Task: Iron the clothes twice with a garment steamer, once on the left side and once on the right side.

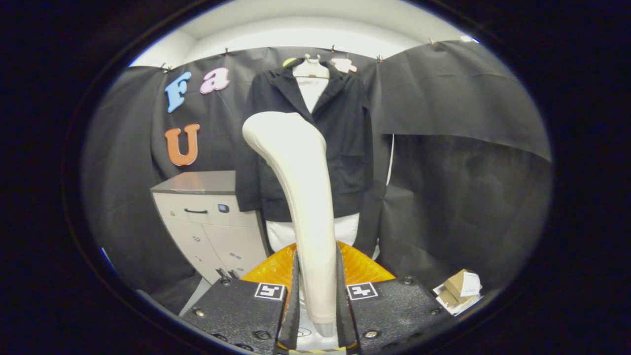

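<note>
The gripper (317, 296) is clamped on the cream garment steamer (296, 197), both fingers pressing the lower part of its handle, with the curved head rising well above them and leaning toward the left. Beyond the steamer hangs the black jacket (345, 143) on a pale hanger (311, 69) against the booth's dark wall, a white garment (313, 93) showing at its collar and below its hem. A grey cabinet (207, 222) stands just beside the jacket's left sleeve, an orange object (360, 268) sits below the hem just ahead of the fingers, and small cardboard boxes (458, 291) lie low to the right. As I judge it, the steamer is held ready but not yet at the cloth. The smooth, tapering handle could twist or slide between the fingers if the head is pressed hard on the fabric; a left-side pass may also bump the cabinet's top edge, and pushing the loose jacket could swing it off the hanger.
</note>
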Demonstrator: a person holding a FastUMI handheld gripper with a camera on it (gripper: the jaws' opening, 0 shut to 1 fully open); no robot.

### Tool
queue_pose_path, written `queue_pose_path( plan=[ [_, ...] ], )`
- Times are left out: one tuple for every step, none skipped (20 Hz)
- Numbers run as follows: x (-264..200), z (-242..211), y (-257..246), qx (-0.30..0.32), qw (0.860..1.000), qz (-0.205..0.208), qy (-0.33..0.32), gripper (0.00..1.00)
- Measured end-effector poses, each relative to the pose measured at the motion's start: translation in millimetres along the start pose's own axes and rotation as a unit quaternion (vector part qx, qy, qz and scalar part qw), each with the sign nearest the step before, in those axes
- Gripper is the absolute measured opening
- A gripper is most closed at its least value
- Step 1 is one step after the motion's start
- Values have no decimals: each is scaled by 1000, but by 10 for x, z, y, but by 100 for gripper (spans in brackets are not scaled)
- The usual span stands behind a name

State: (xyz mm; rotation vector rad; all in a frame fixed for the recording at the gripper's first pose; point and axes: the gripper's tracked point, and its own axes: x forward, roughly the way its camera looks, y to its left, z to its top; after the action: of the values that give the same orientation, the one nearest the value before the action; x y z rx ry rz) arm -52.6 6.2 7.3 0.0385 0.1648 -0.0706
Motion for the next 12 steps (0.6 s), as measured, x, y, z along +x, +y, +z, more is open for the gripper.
queue_pose_path(
  plan=[
    [-139,2,132,0,1000,7,-4,33],
    [-261,-10,236,0,1000,12,-7,33],
    [-380,-21,338,-1,1000,17,-10,33],
    [-473,-41,424,-3,1000,21,-12,33],
    [-565,-59,500,-7,1000,25,-13,33],
    [-636,-80,575,-8,999,29,-14,33],
    [-702,-103,651,-10,999,33,-13,33],
    [-737,-138,703,-15,999,35,-12,33],
    [-780,-171,752,-18,999,36,-10,33],
    [-812,-189,795,-19,999,38,-9,33],
    [-842,-211,825,-22,999,38,-7,33],
    [-856,-221,843,-23,999,38,-7,33]
  ],
)
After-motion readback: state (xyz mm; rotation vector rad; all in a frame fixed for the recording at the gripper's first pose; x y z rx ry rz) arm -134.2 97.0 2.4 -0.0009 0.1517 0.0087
